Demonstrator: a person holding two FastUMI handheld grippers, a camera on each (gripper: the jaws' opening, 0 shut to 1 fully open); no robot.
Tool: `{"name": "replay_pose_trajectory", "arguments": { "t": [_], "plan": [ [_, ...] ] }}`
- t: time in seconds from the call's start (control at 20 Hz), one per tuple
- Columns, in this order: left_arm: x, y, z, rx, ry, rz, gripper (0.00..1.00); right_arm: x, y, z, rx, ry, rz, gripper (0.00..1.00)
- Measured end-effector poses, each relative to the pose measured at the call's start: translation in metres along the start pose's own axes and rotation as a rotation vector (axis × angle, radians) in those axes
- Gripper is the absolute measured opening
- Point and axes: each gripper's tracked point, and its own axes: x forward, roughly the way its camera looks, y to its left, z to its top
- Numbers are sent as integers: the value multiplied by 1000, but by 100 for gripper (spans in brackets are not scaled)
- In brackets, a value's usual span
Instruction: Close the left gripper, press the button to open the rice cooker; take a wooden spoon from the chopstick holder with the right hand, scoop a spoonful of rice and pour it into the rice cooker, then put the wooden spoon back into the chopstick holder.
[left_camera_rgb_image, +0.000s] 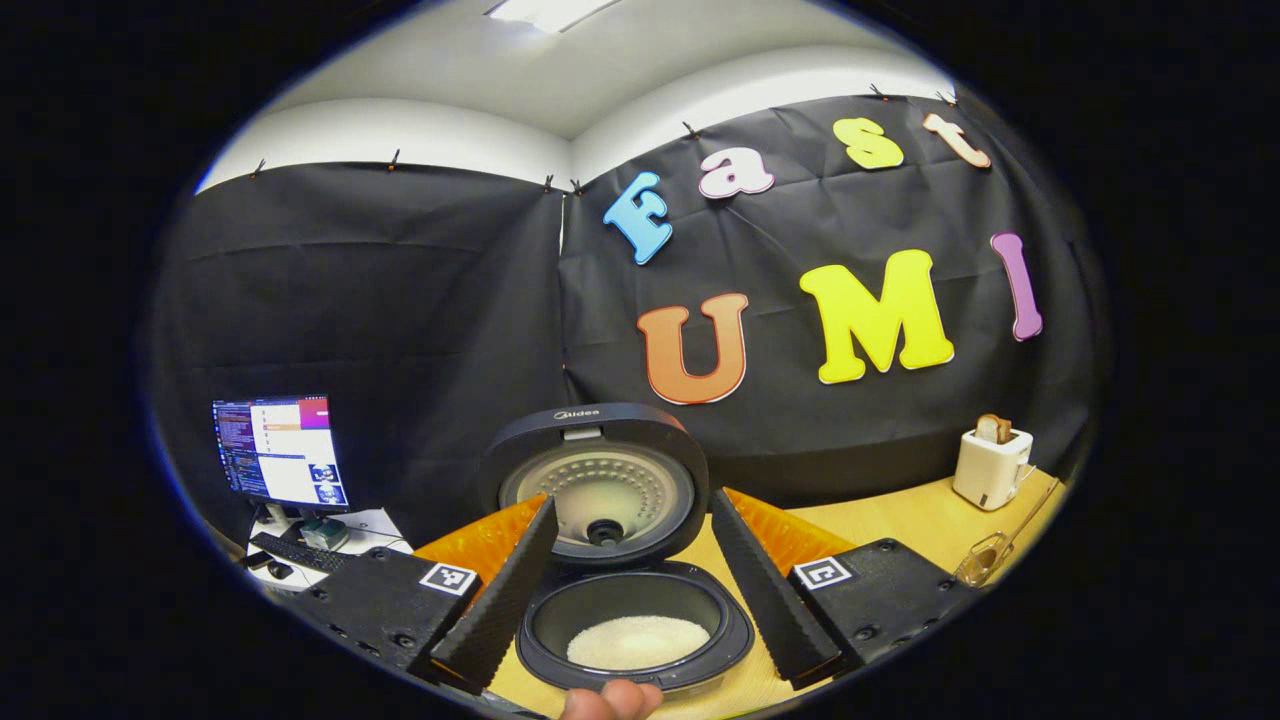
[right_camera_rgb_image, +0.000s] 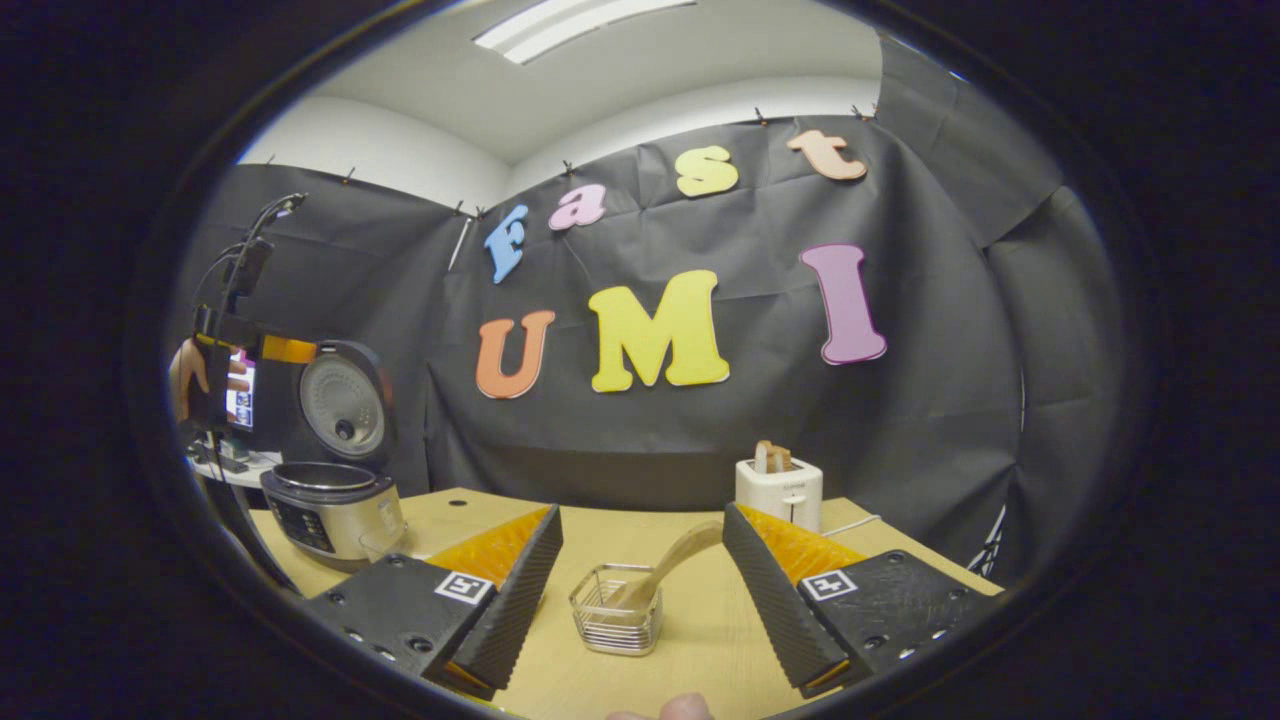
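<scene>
The rice cooker (left_camera_rgb_image: 640, 640) stands open just below my left gripper (left_camera_rgb_image: 634, 500), its lid (left_camera_rgb_image: 600, 480) upright and white rice (left_camera_rgb_image: 638, 642) in the pot. The left gripper's jaws are open, one on each side of the cooker, and hold nothing. In the right gripper view, the wooden spoon (right_camera_rgb_image: 672, 562) leans in the wire chopstick holder (right_camera_rgb_image: 617, 612) on the table. It is straight ahead of my open right gripper (right_camera_rgb_image: 644, 512), with its handle top close to the right fingertip. The cooker (right_camera_rgb_image: 335, 505) sits far left there, with the left gripper (right_camera_rgb_image: 255, 345) above it, held by a hand.
A white toaster (right_camera_rgb_image: 778, 490) with bread stands at the back of the wooden table (right_camera_rgb_image: 700, 640). From the left gripper view the holder with the spoon (left_camera_rgb_image: 985, 555) is off to the right, before the toaster (left_camera_rgb_image: 990, 465). A monitor (left_camera_rgb_image: 280, 450) and keyboard sit on a side desk at left.
</scene>
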Motion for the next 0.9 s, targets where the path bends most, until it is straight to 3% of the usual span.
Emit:
{"name": "replay_pose_trajectory", "arguments": {
  "t": [0.05,0.1,0.15,0.2,0.35,0.5,0.55,0.65,0.9],
  "plan": [
    [-6,-9,-8,-9,1,-14,99,1,0,-2,-4,6,0,92],
    [-11,-17,-16,-25,5,-28,99,0,-1,-3,-9,12,-2,96],
    [-16,-24,-25,-47,14,-38,99,-1,-1,-5,-14,17,-3,92],
    [-20,-30,-31,-75,18,-47,99,-1,-2,-8,-21,24,-5,96],
    [-33,-44,-48,-131,24,-62,99,-2,-7,-17,-29,55,-17,96],
    [-41,-55,-59,-126,8,-73,99,0,-14,-22,-51,80,-36,92],
    [-43,-58,-63,-121,5,-80,99,1,-14,-24,-65,89,-38,96],
    [-48,-65,-67,-115,-1,-93,99,6,-18,-27,-71,106,-51,92],
    [-57,-81,-80,-46,13,-154,99,22,-22,-43,-49,185,-79,96]
  ]
}}
